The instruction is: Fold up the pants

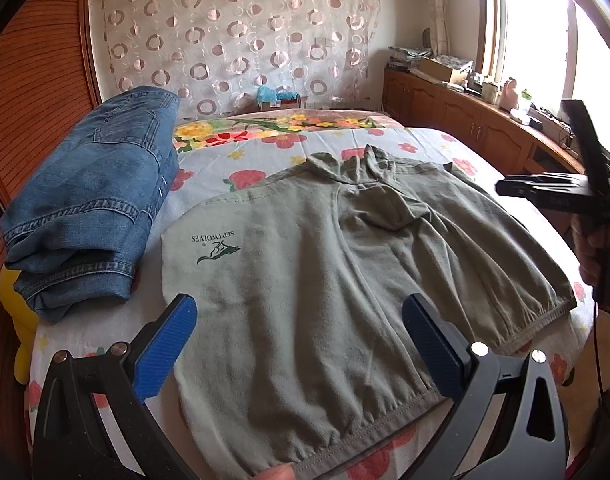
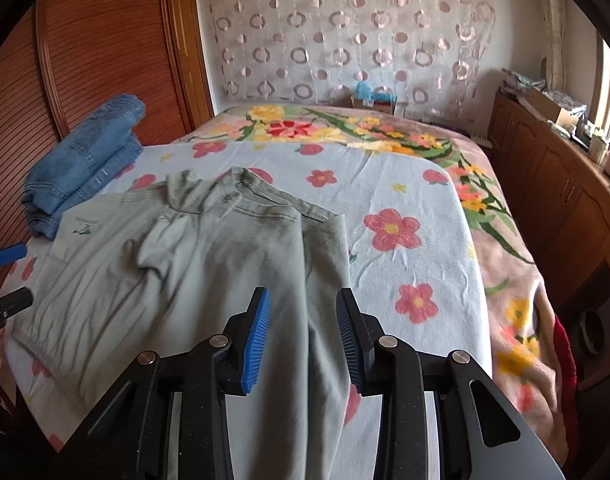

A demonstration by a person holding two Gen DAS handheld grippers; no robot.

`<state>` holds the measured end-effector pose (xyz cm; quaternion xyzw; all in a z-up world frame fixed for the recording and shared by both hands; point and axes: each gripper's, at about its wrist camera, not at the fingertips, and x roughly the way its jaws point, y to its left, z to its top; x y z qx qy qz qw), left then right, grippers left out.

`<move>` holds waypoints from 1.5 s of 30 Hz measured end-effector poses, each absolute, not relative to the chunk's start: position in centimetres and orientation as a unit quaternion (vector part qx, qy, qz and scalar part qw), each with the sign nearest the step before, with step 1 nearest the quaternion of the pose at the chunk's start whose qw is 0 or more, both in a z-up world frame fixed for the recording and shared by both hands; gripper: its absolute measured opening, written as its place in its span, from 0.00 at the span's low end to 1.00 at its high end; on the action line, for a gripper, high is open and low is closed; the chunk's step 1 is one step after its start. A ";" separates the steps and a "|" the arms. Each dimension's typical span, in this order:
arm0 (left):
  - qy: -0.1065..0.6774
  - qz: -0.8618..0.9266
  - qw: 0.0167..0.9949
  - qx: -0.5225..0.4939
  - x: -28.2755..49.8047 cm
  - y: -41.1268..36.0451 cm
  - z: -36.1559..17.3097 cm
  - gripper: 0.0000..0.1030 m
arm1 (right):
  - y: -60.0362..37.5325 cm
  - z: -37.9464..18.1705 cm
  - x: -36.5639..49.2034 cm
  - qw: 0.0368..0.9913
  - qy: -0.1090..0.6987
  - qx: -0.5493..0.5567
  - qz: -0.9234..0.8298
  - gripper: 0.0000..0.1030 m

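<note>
Olive pants (image 1: 305, 264) read "SEPTWOLVES" beside folded jeans (image 1: 93, 196).

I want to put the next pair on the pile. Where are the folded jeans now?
In both wrist views the folded jeans lie at the left edge of the bed, against the wooden wall panel, just left of the grey-green pants.

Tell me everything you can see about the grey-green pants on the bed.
The grey-green pants lie spread and partly folded on the flowered bedsheet, inside out by the look of the white pocket lining printed with a green logo. The fabric looks like soft cotton, wrinkled, with a gathered elastic hem nearest the cameras. Folded jeans lie just beside them. Both grippers hover over them, jaws apart.
</note>
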<state>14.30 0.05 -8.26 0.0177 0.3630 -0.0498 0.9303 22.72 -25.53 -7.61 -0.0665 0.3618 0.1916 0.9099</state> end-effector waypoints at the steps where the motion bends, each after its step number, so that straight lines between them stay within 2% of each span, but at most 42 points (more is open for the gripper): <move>1: 0.364 -0.050 0.930 0.017 14.4 0.1 -8.3 1.00 | -25.5 -7.6 23.4 0.908 0.369 -0.066 0.186 0.31; 3: 0.365 -0.050 0.929 0.017 14.7 0.1 -8.4 1.00 | -25.3 -7.4 24.5 0.907 0.375 -0.074 0.177 0.28; 18: 0.378 -0.047 0.924 0.011 14.7 1.1 -9.3 1.00 | -18.8 -5.9 22.0 0.891 0.372 -0.172 0.194 0.28; 25: 0.386 -0.042 0.921 0.013 14.9 1.4 -9.6 1.00 | -21.6 -5.4 22.8 0.883 0.402 -0.105 0.221 0.27; 26: 0.387 -0.041 0.921 0.013 15.0 1.4 -9.6 1.00 | -22.2 -5.3 22.9 0.881 0.406 -0.088 0.226 0.25; 27: 0.387 -0.041 0.921 0.013 15.0 1.5 -9.6 1.00 | -22.9 -5.2 23.1 0.880 0.410 -0.070 0.229 0.15; 28: 0.388 -0.041 0.921 0.013 15.0 1.5 -9.6 1.00 | -23.6 -5.1 23.2 0.879 0.415 -0.054 0.230 0.11; 32: 0.391 -0.041 0.919 0.017 14.9 1.4 -9.8 1.00 | -25.9 -4.9 23.1 0.876 0.420 -0.019 0.235 0.02; 44: 0.417 -0.041 0.908 0.027 15.4 1.3 -11.3 1.00 | -25.2 -4.4 22.6 0.889 0.401 -0.066 0.212 0.00; 45: 0.419 -0.041 0.907 0.027 15.4 1.3 -11.4 1.00 | -24.8 -4.5 22.5 0.890 0.401 -0.075 0.206 0.03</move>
